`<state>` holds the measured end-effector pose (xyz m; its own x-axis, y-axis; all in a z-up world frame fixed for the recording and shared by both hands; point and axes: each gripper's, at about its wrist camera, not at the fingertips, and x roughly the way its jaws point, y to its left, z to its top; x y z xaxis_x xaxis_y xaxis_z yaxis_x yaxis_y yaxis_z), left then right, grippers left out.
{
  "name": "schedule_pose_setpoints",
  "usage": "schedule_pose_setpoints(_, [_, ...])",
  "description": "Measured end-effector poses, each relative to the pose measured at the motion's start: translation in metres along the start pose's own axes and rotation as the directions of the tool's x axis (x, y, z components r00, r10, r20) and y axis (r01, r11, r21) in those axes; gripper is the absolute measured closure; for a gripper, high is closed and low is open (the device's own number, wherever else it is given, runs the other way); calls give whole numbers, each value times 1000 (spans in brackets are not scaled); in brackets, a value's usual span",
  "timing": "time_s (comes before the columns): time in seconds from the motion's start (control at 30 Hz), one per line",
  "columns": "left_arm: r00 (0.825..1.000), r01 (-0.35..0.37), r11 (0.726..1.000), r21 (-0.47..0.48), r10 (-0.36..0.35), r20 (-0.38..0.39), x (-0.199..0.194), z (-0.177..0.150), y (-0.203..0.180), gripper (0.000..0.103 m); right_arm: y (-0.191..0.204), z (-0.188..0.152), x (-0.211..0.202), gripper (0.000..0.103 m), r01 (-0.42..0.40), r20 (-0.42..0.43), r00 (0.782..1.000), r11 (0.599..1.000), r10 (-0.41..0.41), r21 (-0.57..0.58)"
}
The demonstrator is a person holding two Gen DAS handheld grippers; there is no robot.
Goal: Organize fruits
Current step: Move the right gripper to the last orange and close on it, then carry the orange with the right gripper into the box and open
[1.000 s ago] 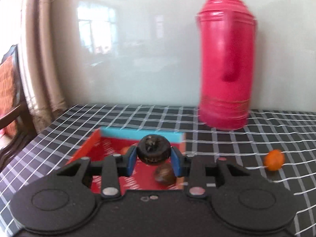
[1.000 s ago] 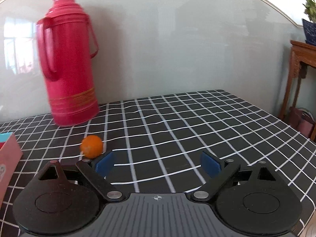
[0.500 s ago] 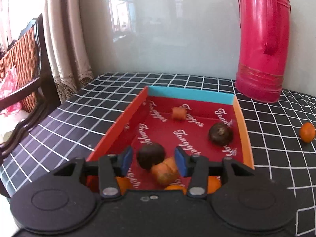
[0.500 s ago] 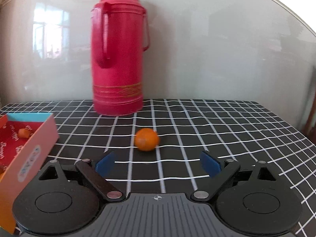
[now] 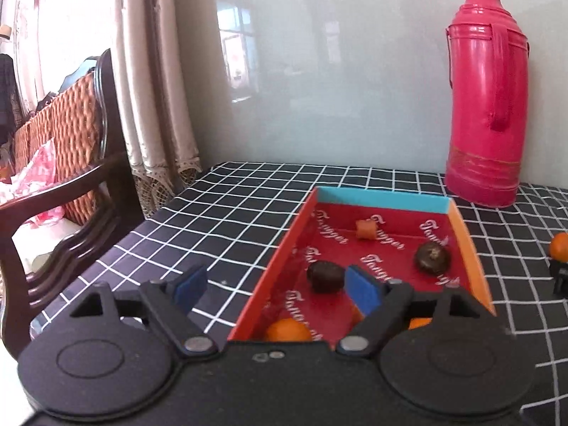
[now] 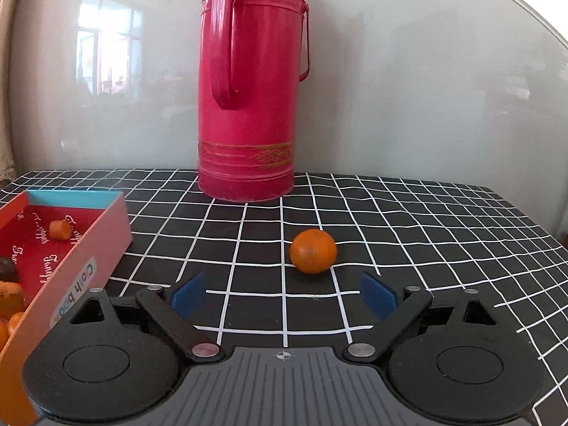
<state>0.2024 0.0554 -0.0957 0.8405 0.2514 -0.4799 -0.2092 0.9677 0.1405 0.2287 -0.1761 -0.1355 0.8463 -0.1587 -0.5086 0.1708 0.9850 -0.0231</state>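
Observation:
A red box (image 5: 289, 238) with a blue far wall lies on the checked tablecloth; it also shows in the right wrist view (image 6: 106, 223). Inside lie a dark fruit (image 5: 326, 276), a second dark fruit (image 5: 432, 256), a small orange piece (image 5: 365, 229) and orange fruits (image 5: 287, 330) near the front. My left gripper (image 5: 273, 289) is open and empty over the box's left wall. A loose orange fruit (image 6: 313, 251) lies on the cloth just ahead of my open, empty right gripper (image 6: 283, 295); it shows at the left view's right edge (image 5: 559, 245).
A tall red thermos (image 6: 250, 81) stands at the back against the glossy wall, also in the left wrist view (image 5: 486, 99). A wooden wicker chair (image 5: 67, 163) stands beyond the table's left edge, by a curtain (image 5: 152, 81).
My left gripper let the dark fruit go into the box, opened wide and shifted left. My right gripper swung left, bringing the loose orange fruit to just ahead of its fingers.

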Motion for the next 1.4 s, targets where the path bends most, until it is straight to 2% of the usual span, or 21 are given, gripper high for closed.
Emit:
schedule_pose_setpoints(0.17, [1000, -10, 1000, -19, 10, -15, 3, -7, 9, 25, 1, 2, 14, 10, 18, -20, 1000, 1000, -18, -2])
schedule_pose_setpoints(0.53, [998, -57, 997, -55, 57, 7, 3, -8, 32, 23, -13, 18, 57, 10, 80, -82, 994, 996, -78, 32])
schedule_pose_setpoints(0.7, [999, -50, 996, -71, 51, 0, 3, -8, 40, 23, -17, 26, 79, 11, 46, -113, 993, 997, -39, 58])
schedule_pose_setpoints(0.73, [999, -51, 996, -73, 51, 0, 3, -8, 41, 22, -16, 27, 82, 15, 45, -114, 993, 998, -39, 53])
schedule_pose_setpoints(0.77, [999, -51, 996, -75, 51, -1, 3, -8, 42, 22, -15, 28, 85, 24, 41, -116, 993, 998, -35, 43])
schedule_pose_setpoints(0.8, [999, -50, 996, -78, 50, -2, 3, -8, 42, 22, -16, 29, 89, 46, 32, -133, 991, 999, -27, 39])
schedule_pose_setpoints(0.83, [999, -49, 995, -81, 49, -4, 3, -8, 43, 22, -15, 28, 90, 58, 37, -140, 990, 998, -31, 41])
schedule_pose_setpoints(1.1, [999, -38, 994, -103, 37, -6, 2, -7, 43, 22, -22, 25, 88, 61, -19, -153, 988, 999, 26, 51])
schedule_pose_setpoints(1.23, [999, -36, 994, -106, 36, -3, 1, -6, 43, 21, -13, 27, 67, 62, -78, -99, 992, 996, 82, 43])
schedule_pose_setpoints(1.3, [999, -42, 992, -117, 42, -4, 1, -6, 47, 21, -6, 29, 51, 62, -136, -60, 989, 990, 138, 38])
schedule_pose_setpoints(1.4, [998, -59, 989, -135, 58, -7, 1, -7, 54, 21, 7, 32, 28, 62, -239, -7, 971, 971, 239, 30])
